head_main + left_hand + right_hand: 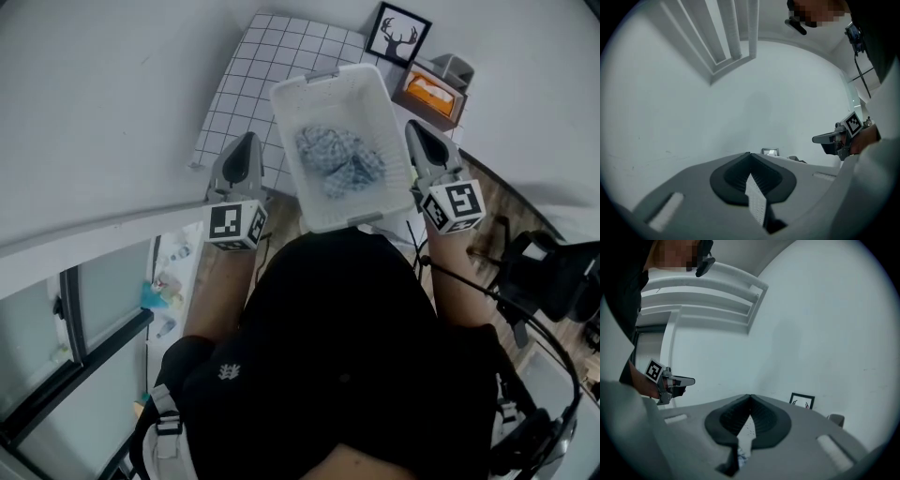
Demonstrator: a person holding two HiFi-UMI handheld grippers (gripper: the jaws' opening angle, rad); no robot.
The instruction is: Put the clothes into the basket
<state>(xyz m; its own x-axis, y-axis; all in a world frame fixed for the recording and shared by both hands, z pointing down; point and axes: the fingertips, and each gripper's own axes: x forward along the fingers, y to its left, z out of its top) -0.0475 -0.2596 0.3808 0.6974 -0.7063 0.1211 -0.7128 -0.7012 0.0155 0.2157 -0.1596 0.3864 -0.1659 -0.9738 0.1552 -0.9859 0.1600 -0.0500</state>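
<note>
A white plastic basket (287,101) is held up in front of the person, between the two grippers. A crumpled blue-grey patterned garment (338,160) lies inside it. My left gripper (246,147) sits at the basket's left side and my right gripper (419,133) at its right side. In the left gripper view the jaws (751,161) are shut on a thin white perforated basket wall (756,202). The right gripper view shows the jaws (750,401) shut on a white dotted basket wall (744,431), with a bit of the garment below.
A white mat with a black grid (251,77) lies on the surface under the basket. A framed deer picture (397,35) and an orange box in a grey holder (432,95) stand at the back right. A window frame (84,337) runs along the lower left.
</note>
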